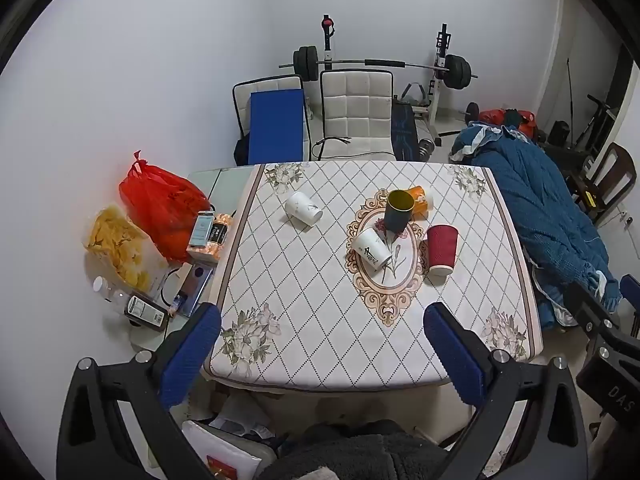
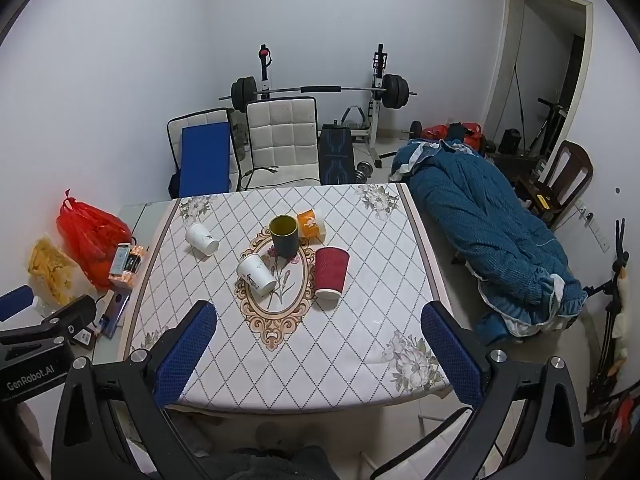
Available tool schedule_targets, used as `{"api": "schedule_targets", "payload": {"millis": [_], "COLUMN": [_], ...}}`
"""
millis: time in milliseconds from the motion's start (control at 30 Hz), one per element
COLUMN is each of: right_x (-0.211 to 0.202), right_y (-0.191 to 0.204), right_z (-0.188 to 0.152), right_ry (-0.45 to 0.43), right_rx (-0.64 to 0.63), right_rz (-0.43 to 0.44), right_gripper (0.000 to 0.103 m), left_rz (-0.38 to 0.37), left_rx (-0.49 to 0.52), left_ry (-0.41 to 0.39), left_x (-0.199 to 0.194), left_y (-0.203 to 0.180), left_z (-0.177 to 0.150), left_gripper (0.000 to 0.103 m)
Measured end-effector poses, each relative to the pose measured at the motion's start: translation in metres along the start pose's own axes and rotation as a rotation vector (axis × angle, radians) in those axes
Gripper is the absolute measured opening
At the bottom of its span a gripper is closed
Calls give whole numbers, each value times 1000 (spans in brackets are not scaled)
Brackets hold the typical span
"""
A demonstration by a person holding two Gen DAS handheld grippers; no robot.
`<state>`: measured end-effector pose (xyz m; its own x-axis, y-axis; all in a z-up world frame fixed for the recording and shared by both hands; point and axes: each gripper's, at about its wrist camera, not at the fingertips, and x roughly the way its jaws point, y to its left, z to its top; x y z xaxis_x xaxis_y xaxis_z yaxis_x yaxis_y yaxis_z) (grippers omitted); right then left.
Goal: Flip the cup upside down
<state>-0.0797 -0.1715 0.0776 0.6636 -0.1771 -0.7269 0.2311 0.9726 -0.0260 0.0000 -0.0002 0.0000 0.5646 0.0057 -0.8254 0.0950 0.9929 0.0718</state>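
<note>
Several cups are on the patterned table point(image 1: 320, 320) point(image 2: 360, 360). A dark cup with a yellow inside point(image 1: 399, 210) point(image 2: 284, 236) stands upright, mouth up. A red ribbed paper cup point(image 1: 441, 250) point(image 2: 330, 273) stands mouth down. A white printed cup point(image 1: 371, 248) point(image 2: 256, 274), a white cup point(image 1: 304, 208) point(image 2: 202, 238) and an orange cup point(image 1: 420, 199) point(image 2: 311, 223) lie on their sides. My left gripper point(image 1: 322, 322) and right gripper point(image 2: 318, 322) are both open and empty, held above the table's near edge, well short of the cups.
Left of the table a side surface holds a red bag point(image 1: 160, 200) point(image 2: 90, 234), a bag of chips point(image 1: 116, 248), boxes and bottles. A blue quilt point(image 1: 540, 216) point(image 2: 492, 232) lies right of the table. Chairs point(image 1: 356, 112) and a barbell rack point(image 1: 440, 68) stand behind.
</note>
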Motion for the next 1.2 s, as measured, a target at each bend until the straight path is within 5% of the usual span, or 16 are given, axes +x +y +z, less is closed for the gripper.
{"api": "schedule_targets", "payload": {"millis": [1200], "right_x": [11], "right_y": [10], "right_z": [7], "right_ry": [17], "right_rx": [-16], "right_rz": [-7], "right_gripper": [103], "left_rz": [-3], "left_rx": [-2], "left_ry": [-2], "left_x": [1], "left_y": [0], "left_z": [9], "left_gripper": [103]}}
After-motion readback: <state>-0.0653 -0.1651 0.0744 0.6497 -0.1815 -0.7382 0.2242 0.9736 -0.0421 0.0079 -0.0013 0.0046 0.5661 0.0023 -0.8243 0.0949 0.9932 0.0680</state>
